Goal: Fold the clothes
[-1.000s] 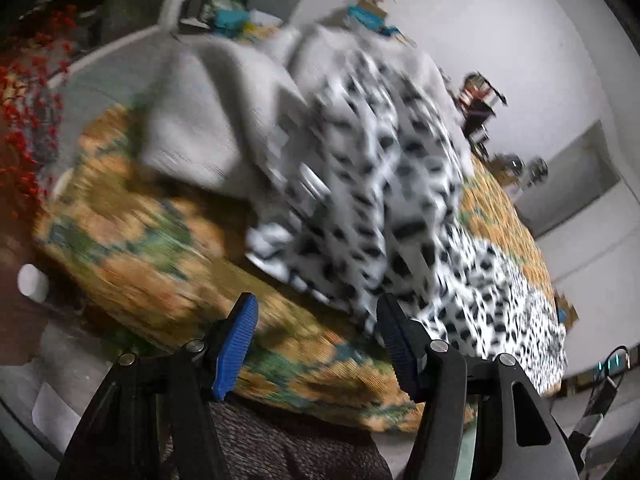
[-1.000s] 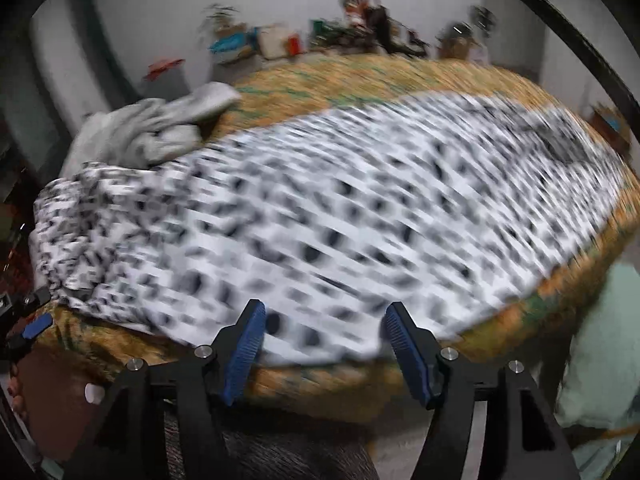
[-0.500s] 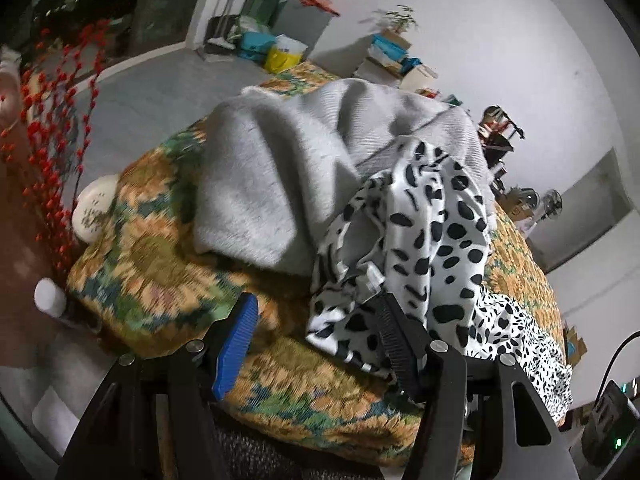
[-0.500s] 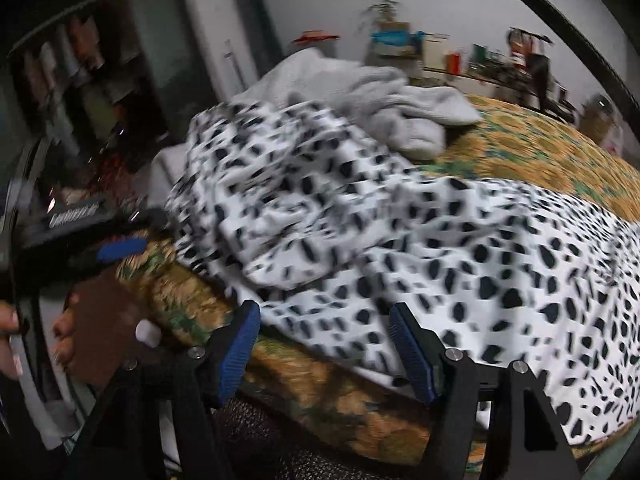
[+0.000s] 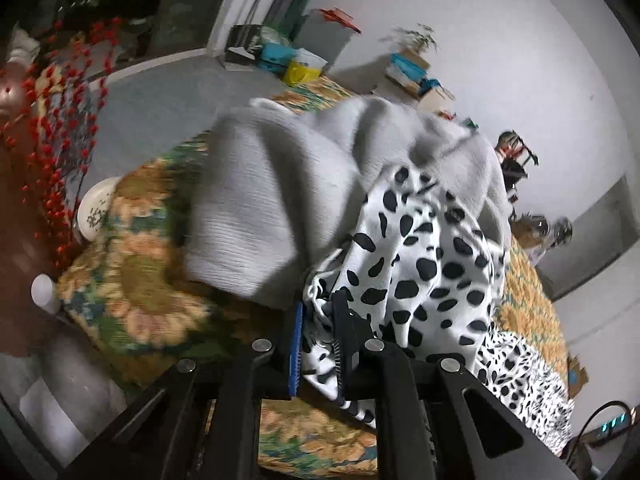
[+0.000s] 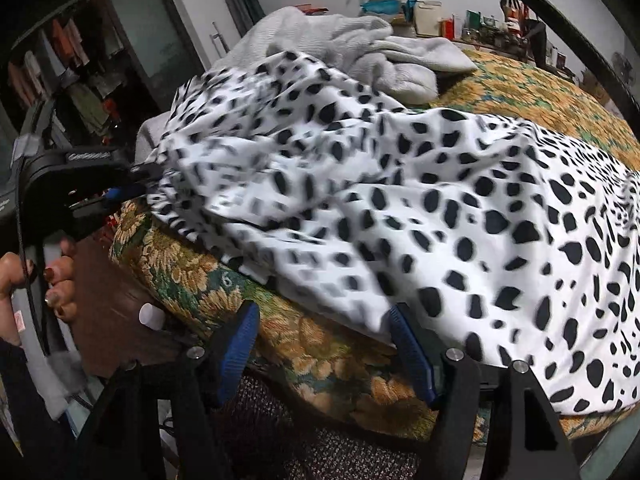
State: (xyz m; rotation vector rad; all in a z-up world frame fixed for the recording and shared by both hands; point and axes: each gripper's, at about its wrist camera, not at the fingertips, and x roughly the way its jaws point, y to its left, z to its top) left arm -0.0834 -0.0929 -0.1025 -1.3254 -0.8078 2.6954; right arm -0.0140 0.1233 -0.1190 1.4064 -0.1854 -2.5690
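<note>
A white garment with black spots (image 5: pixel 420 264) (image 6: pixel 400 184) lies spread across a table covered in sunflower-print cloth (image 5: pixel 132 300) (image 6: pixel 192 268). A crumpled grey garment (image 5: pixel 260 200) (image 6: pixel 340 40) lies behind it, partly under its left end. My left gripper (image 5: pixel 318 312) is closing its jaws, and its pads pinch a bunched edge of the spotted garment. In the right wrist view the left gripper (image 6: pixel 132 184) sits at the garment's left end, held by a hand (image 6: pixel 56 280). My right gripper (image 6: pixel 324 316) stands open at the table's front edge, just below the garment's hem, with nothing between its pads.
Red berry branches (image 5: pixel 60 120), a pale bowl (image 5: pixel 96 212) and a small white cylinder (image 5: pixel 44 292) stand left of the table. Boxes and a plant (image 5: pixel 408 72) line the far wall. An open wardrobe (image 6: pixel 68 60) is at the left.
The left jaws have come together on the spotted garment's edge. The right gripper has swept left along the table's front and now sits closer to the hem, still open.
</note>
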